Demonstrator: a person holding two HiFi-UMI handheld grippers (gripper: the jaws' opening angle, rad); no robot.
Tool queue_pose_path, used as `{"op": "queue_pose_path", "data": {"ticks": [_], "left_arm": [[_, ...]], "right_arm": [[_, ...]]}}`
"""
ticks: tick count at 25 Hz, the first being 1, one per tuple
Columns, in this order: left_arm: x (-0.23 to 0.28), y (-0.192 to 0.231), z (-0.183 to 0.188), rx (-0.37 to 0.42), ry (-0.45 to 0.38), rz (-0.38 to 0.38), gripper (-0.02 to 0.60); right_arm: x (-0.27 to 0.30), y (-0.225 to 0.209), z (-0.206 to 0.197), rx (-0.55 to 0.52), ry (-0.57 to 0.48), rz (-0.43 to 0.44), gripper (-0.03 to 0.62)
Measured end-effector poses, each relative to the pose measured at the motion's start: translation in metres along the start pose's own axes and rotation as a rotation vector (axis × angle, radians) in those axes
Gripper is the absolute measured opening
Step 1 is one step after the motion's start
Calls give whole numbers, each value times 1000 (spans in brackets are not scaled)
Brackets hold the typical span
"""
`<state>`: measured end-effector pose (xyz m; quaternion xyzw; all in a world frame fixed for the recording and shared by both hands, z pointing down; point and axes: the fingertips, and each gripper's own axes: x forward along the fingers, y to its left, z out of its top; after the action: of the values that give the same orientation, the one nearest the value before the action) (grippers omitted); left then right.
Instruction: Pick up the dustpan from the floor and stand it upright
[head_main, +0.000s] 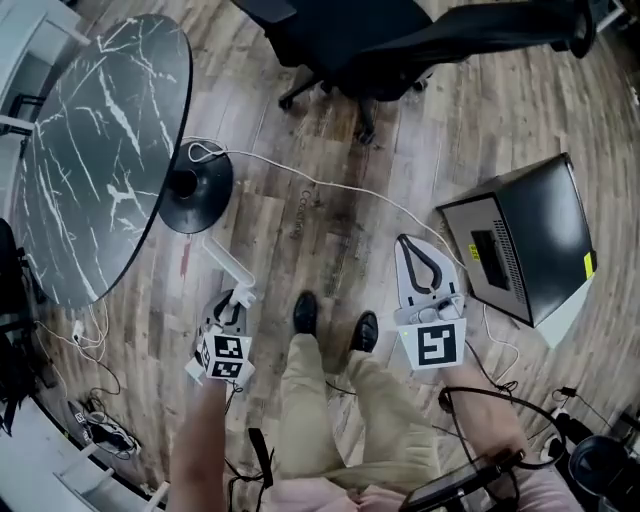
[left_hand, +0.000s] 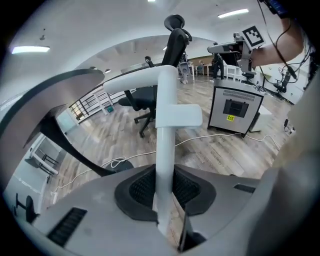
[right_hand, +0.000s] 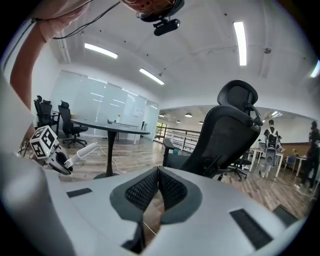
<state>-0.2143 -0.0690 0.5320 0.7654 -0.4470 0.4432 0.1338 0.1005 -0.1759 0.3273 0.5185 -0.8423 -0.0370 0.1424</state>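
My left gripper (head_main: 238, 297) is shut on the white dustpan handle (head_main: 222, 262), which runs from the jaws up and left toward the table base. In the left gripper view the handle (left_hand: 166, 145) is clamped between the black pads (left_hand: 142, 187). It rises to a boxy cross-piece and bends off to the left. Only the handle shows; the pan is out of sight. My right gripper (head_main: 402, 240) is held up at the right, shut, tips touching, with nothing between them (right_hand: 159, 171). The right gripper view also shows the left gripper's marker cube (right_hand: 44, 141) and the handle (right_hand: 82, 151).
A round black marble-look table (head_main: 90, 150) with a black disc base (head_main: 195, 188) stands at the left. A black office chair (head_main: 370, 50) is ahead. A grey and black computer case (head_main: 525, 245) sits at the right. A white cable (head_main: 330, 185) crosses the wooden floor. The person's shoes (head_main: 305, 312) are between the grippers.
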Motion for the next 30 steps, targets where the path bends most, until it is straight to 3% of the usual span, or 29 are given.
{"op": "queue_pose_path", "data": {"ticks": [5, 14, 30], "left_arm": [[-42, 3, -4, -26, 2, 65, 69], [-99, -7, -19, -31, -35, 87, 67], [-227, 6, -96, -52, -180, 80, 66]], "right_arm": [[-22, 1, 24, -2, -2, 47, 3], [-57, 35, 52, 18, 5, 62, 3], [-146, 179, 139, -4, -17, 47, 3]]}}
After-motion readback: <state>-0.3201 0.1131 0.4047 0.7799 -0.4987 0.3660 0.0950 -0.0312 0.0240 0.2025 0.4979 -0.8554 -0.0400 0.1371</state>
